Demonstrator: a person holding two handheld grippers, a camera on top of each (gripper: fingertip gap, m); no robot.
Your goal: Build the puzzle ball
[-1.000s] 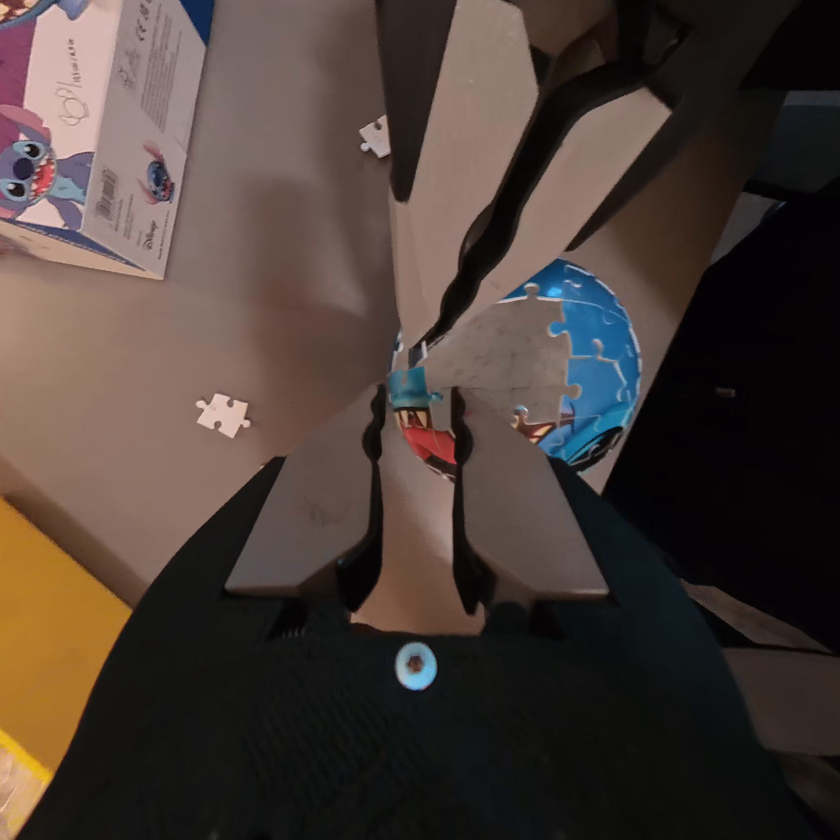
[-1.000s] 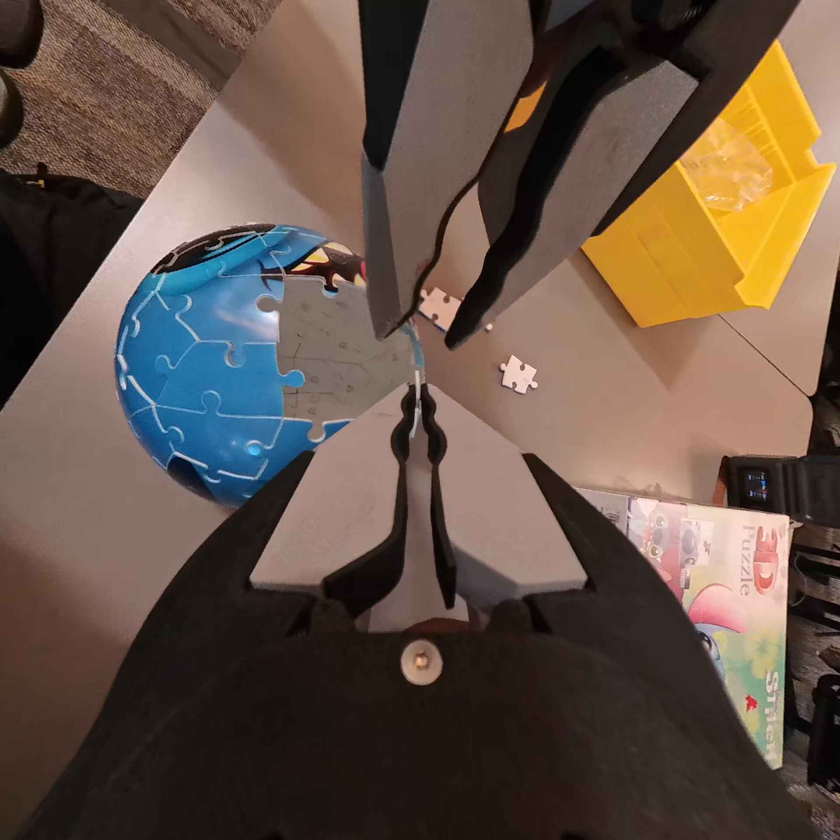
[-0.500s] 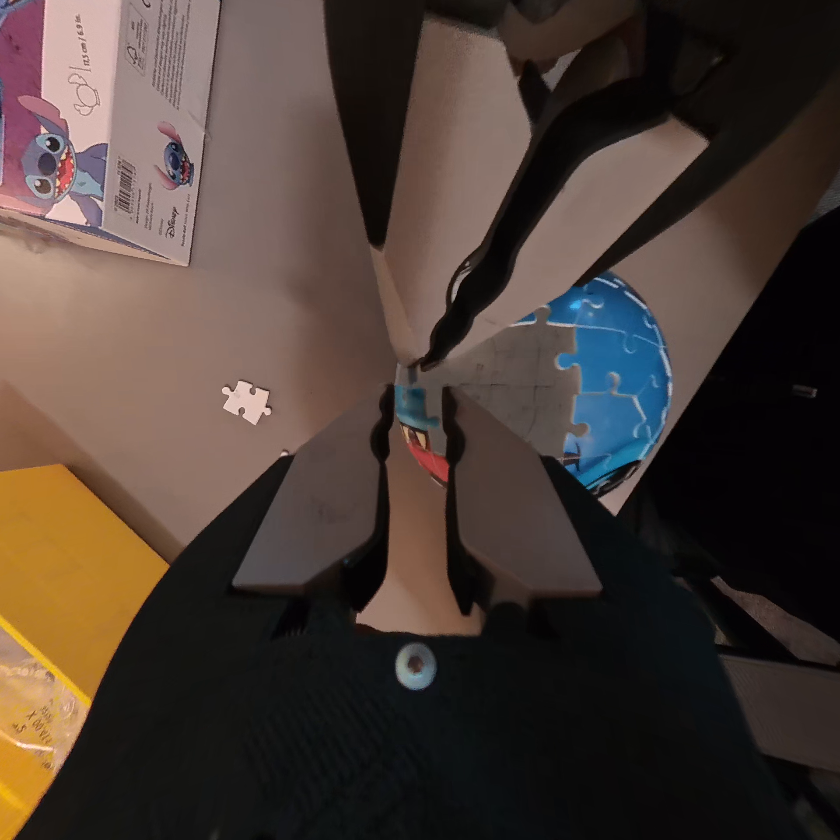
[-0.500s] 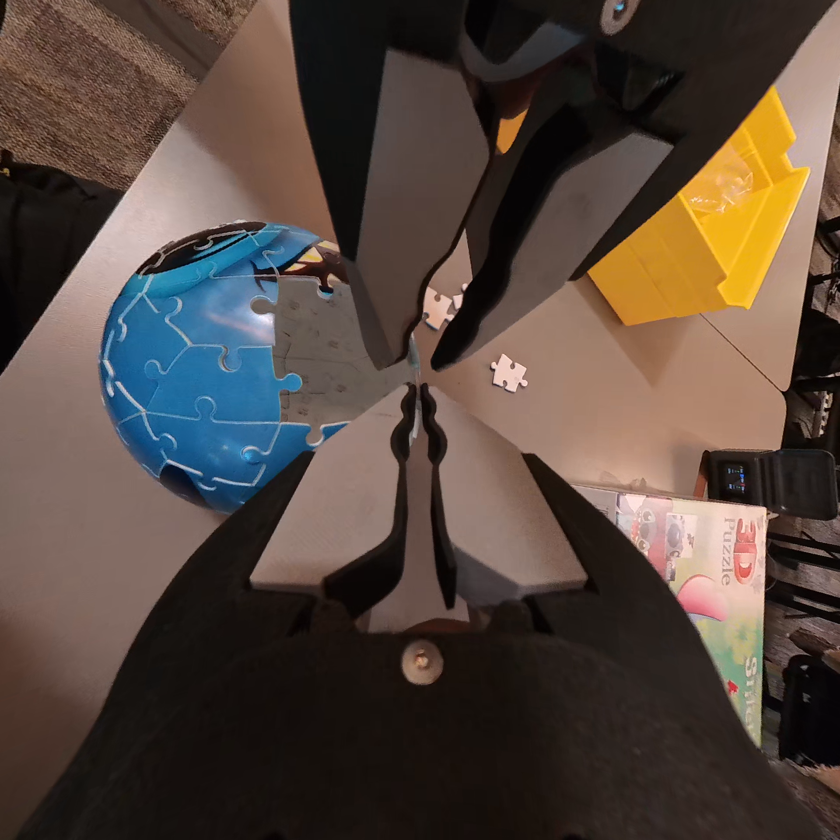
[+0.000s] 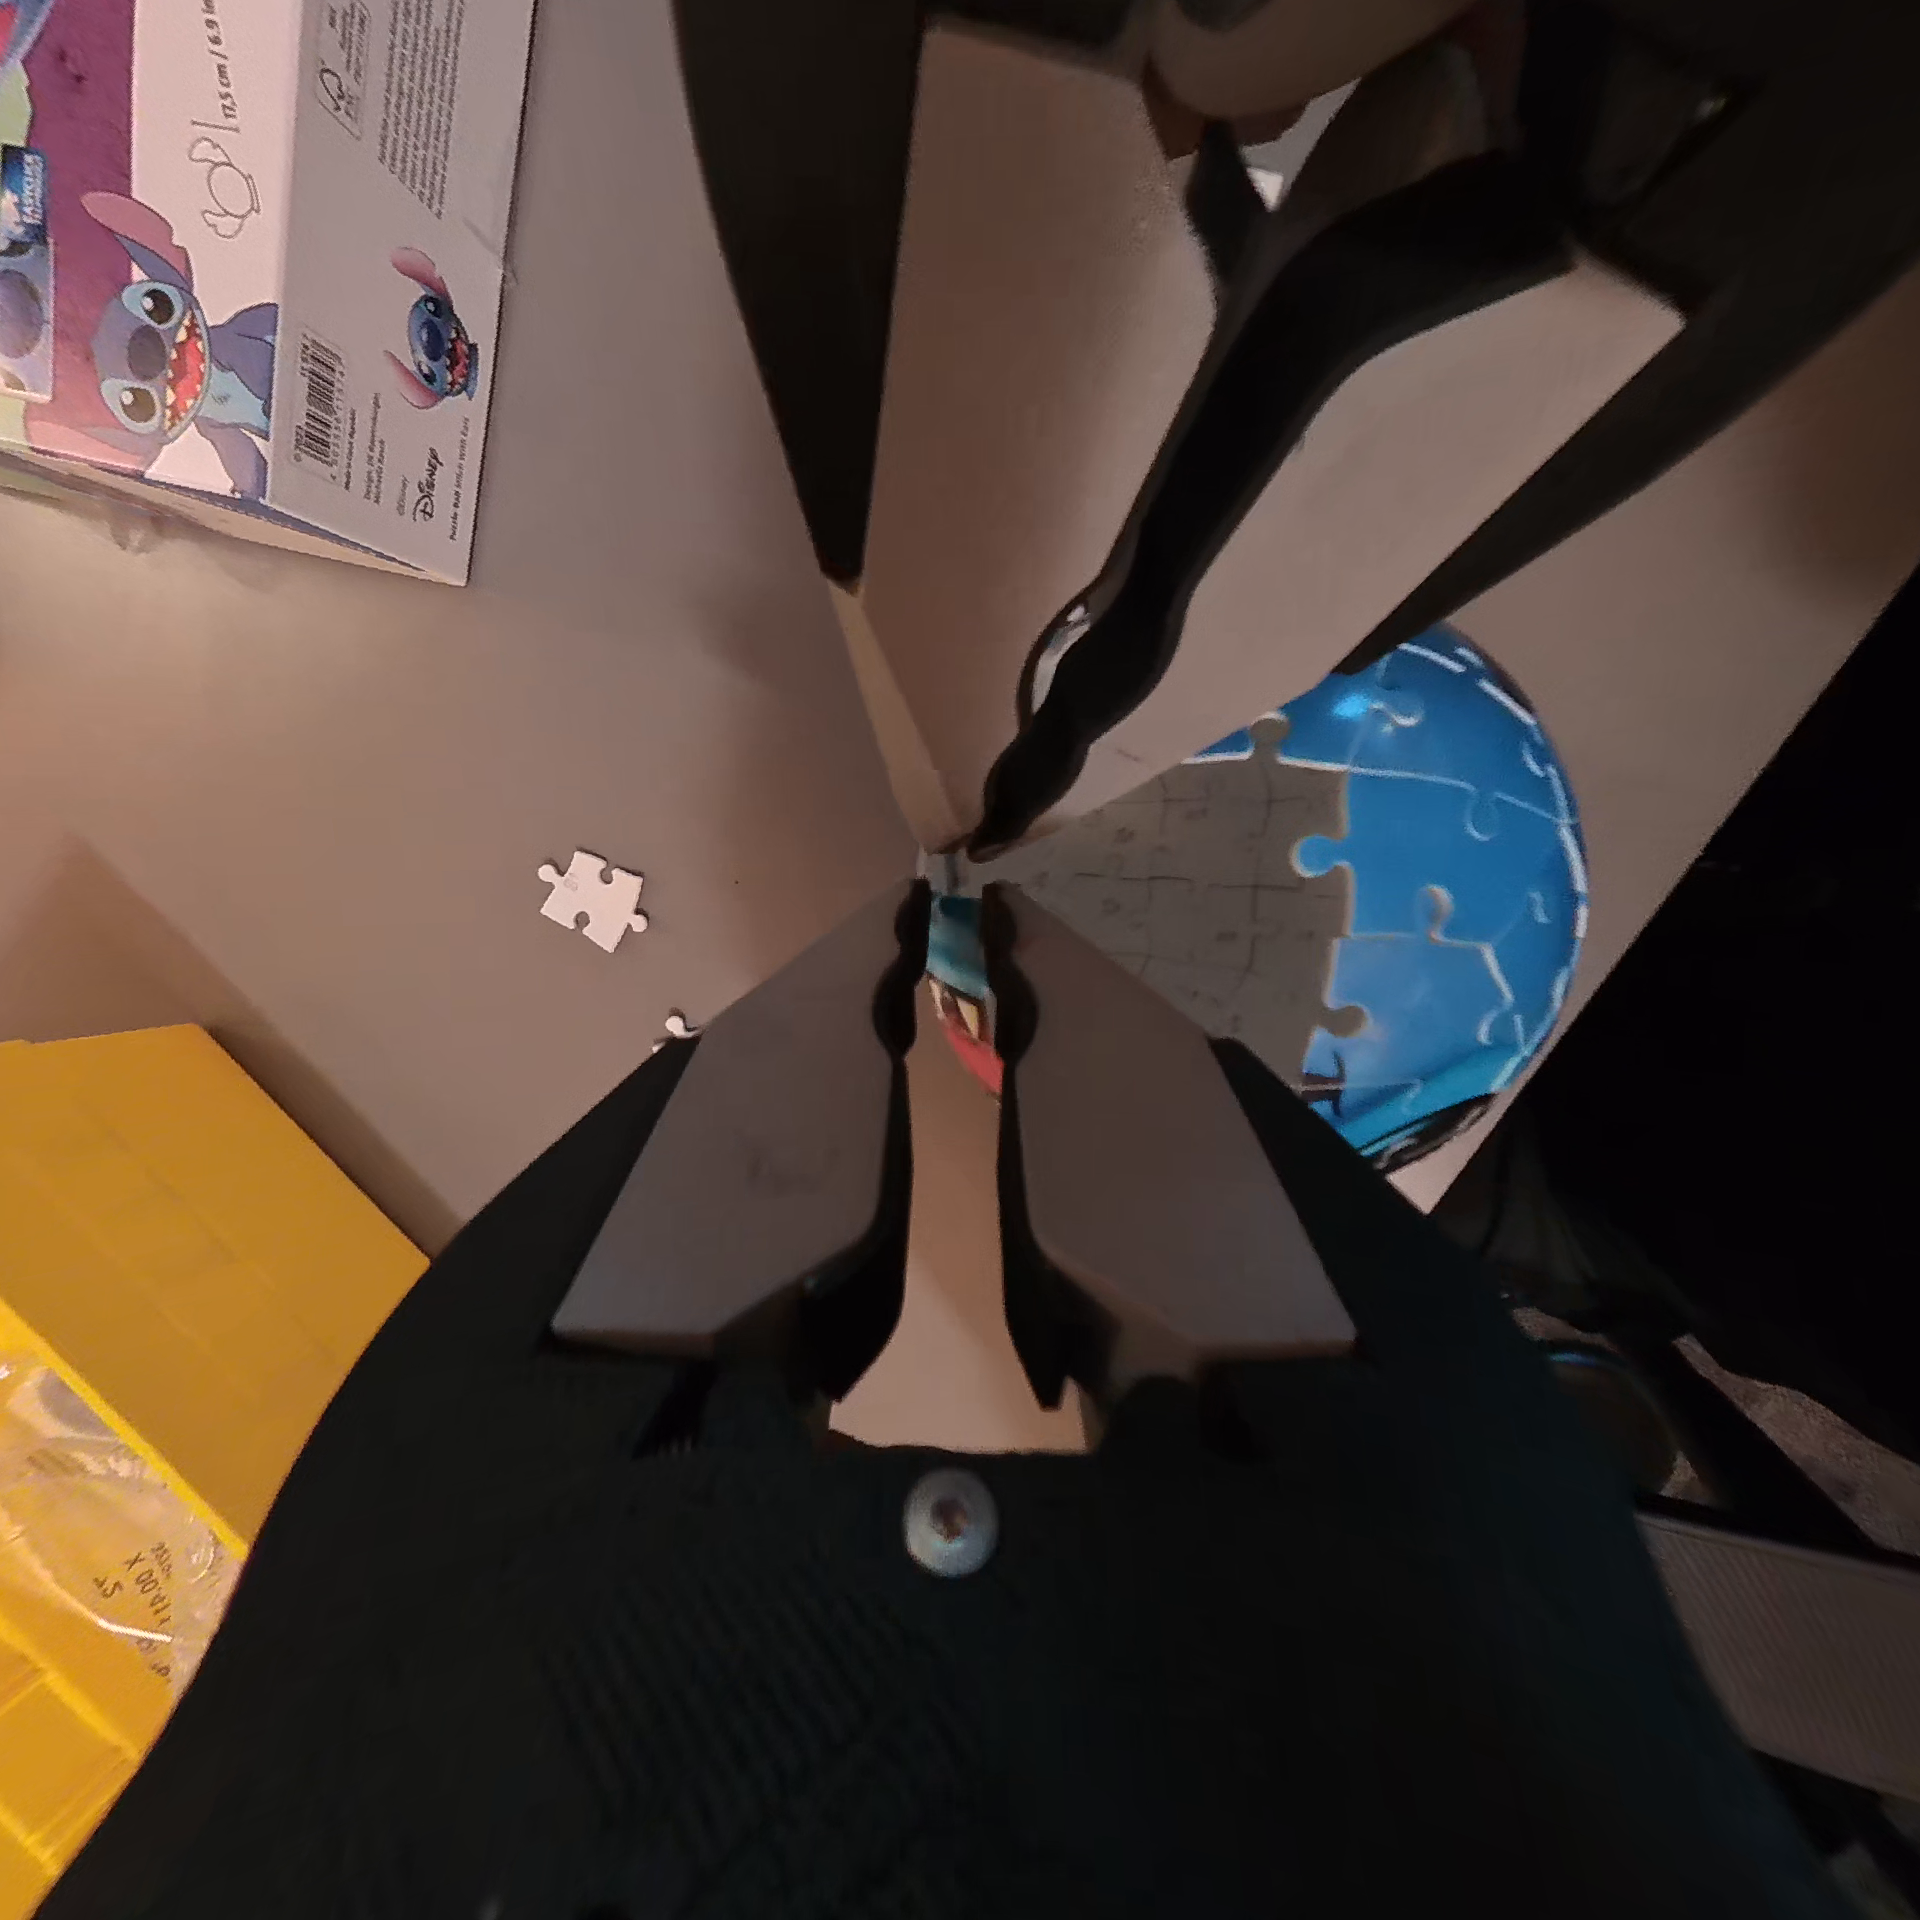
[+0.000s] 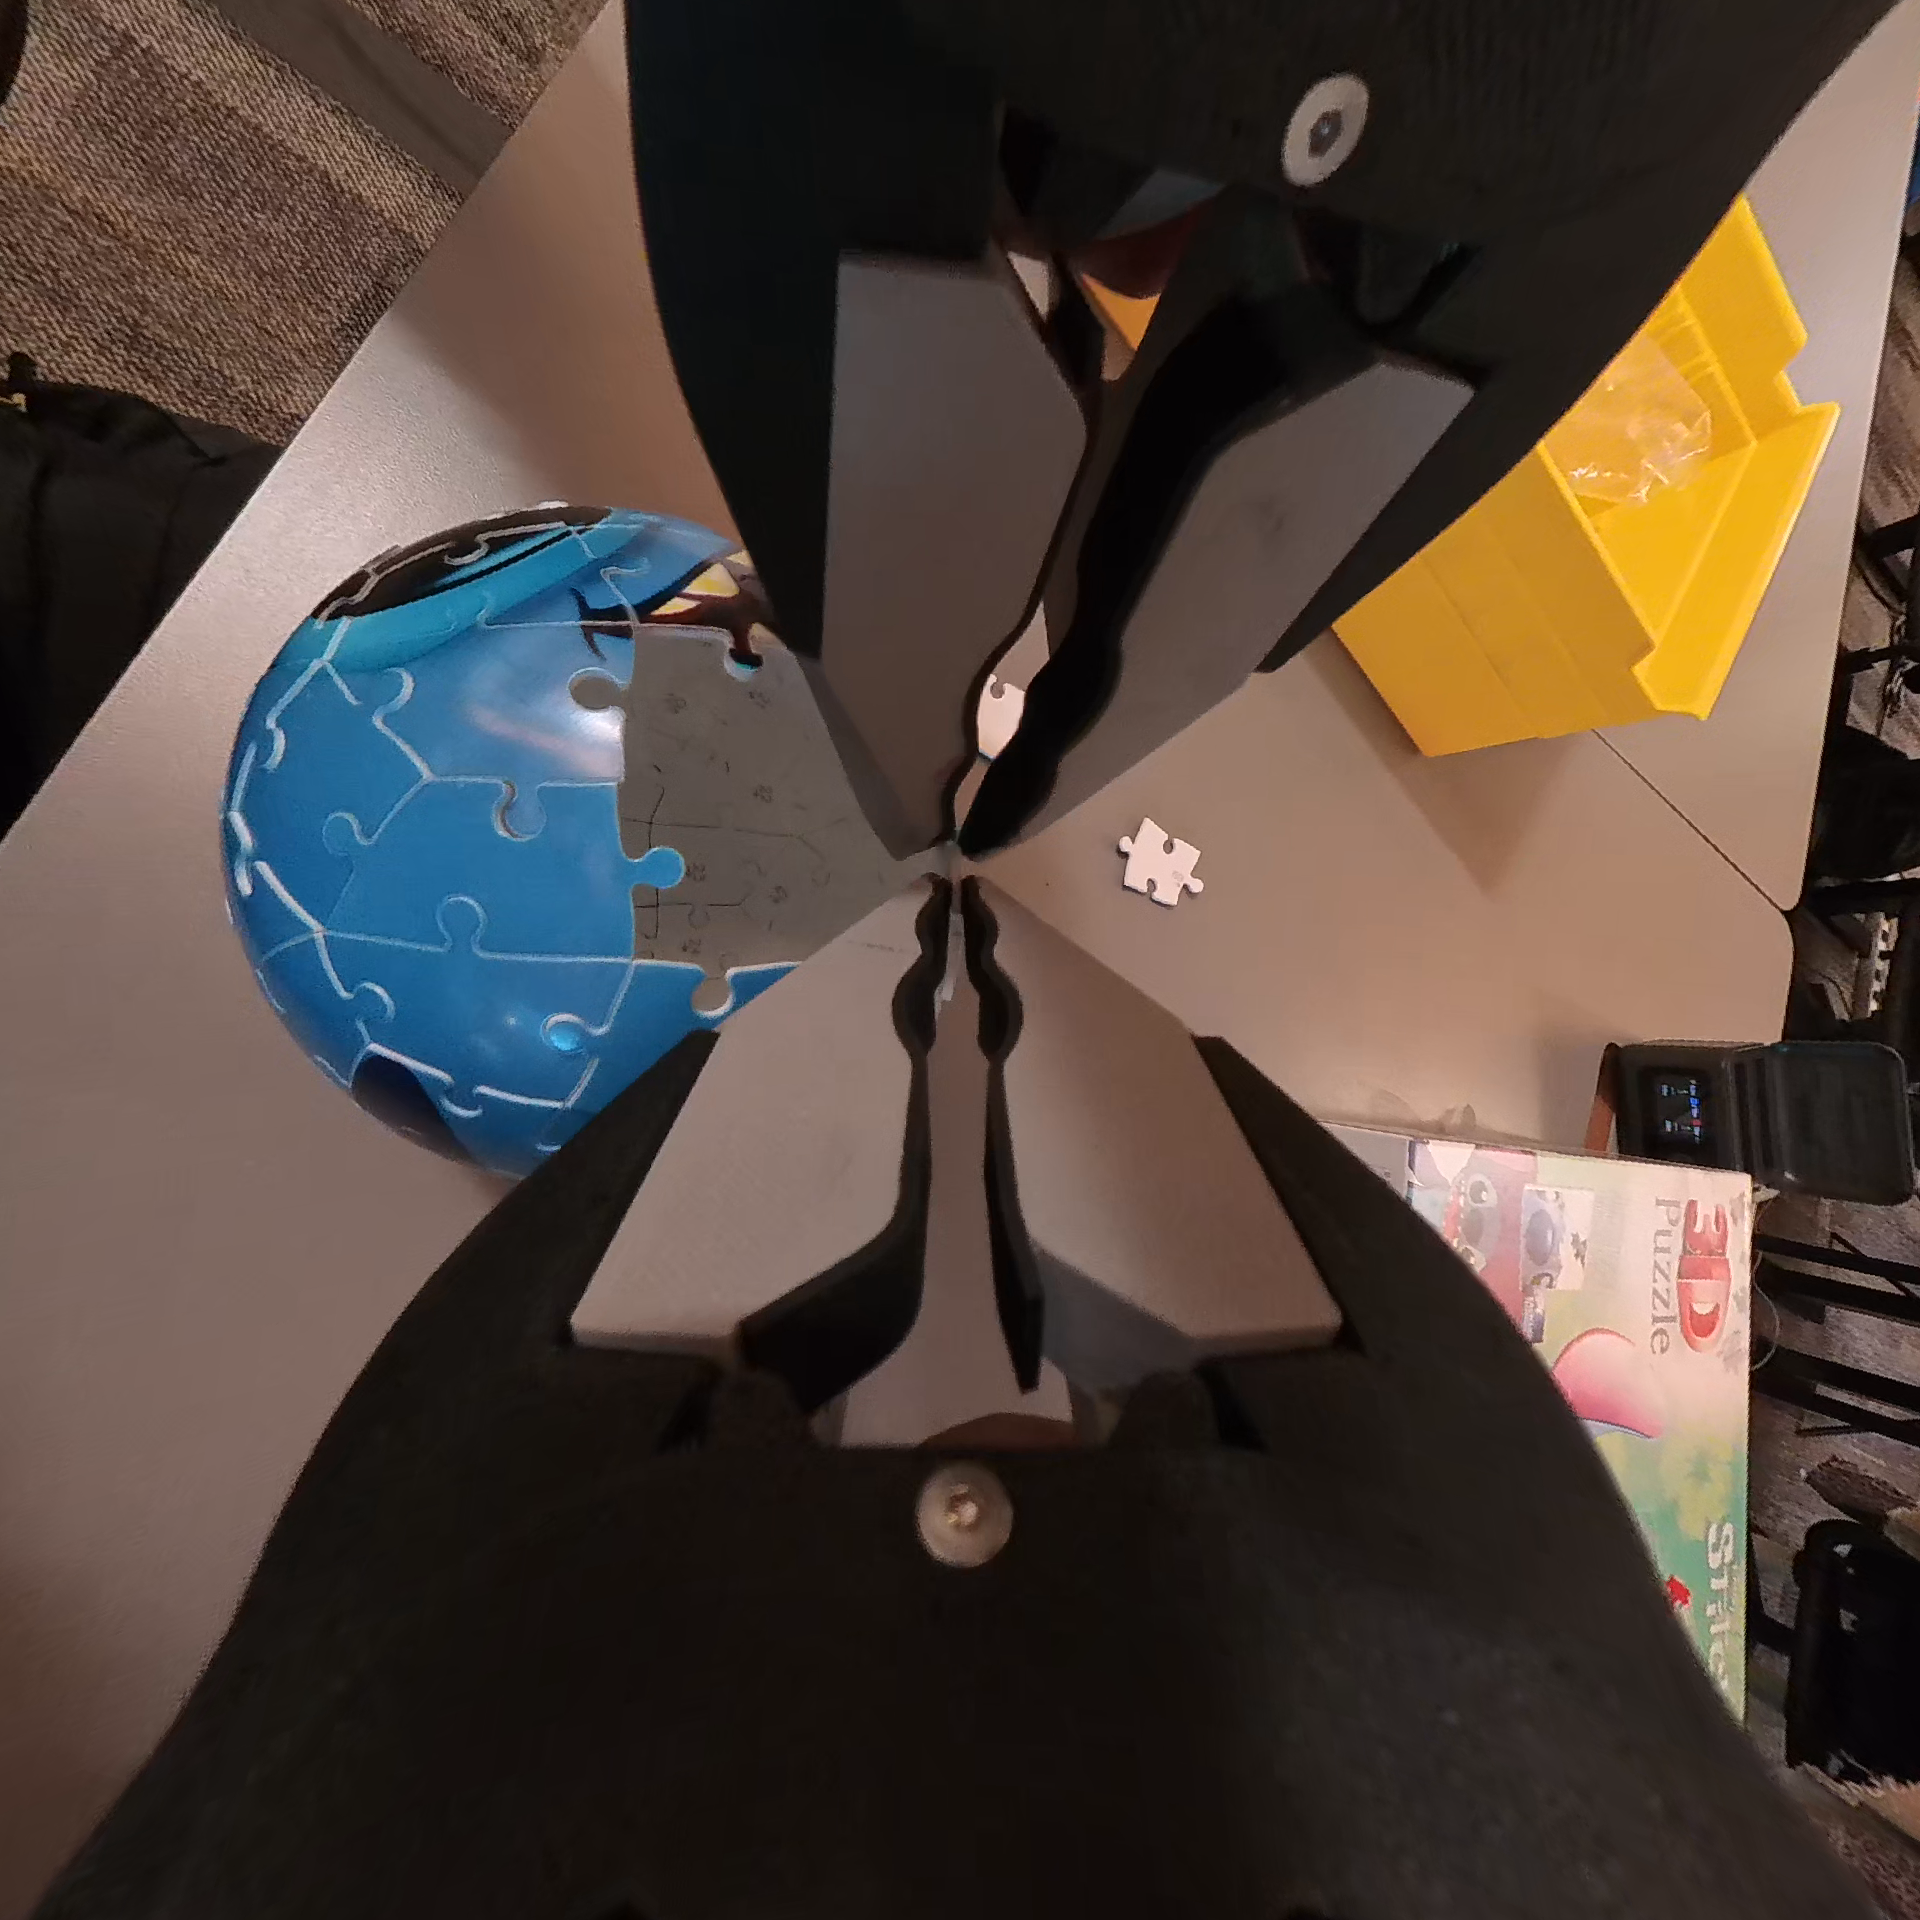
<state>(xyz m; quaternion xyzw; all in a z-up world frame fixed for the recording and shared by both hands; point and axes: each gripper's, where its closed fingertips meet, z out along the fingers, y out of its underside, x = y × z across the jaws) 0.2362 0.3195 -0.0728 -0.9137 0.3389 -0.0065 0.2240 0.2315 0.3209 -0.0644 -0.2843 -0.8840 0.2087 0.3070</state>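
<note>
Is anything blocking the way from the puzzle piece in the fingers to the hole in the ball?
Nothing visible lies between them. The puzzle piece, pinched by the right gripper, is close beside the hole in the ball. Only the left gripper crowds the hole's edge with its fingers.

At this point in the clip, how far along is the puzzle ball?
Mostly built: the puzzle ball sits on the table with one open patch showing its grey inside. In hand: both grippers meet tip to tip over a small piece, the right gripper shut on it. Left: loose pieces on the table.
</note>
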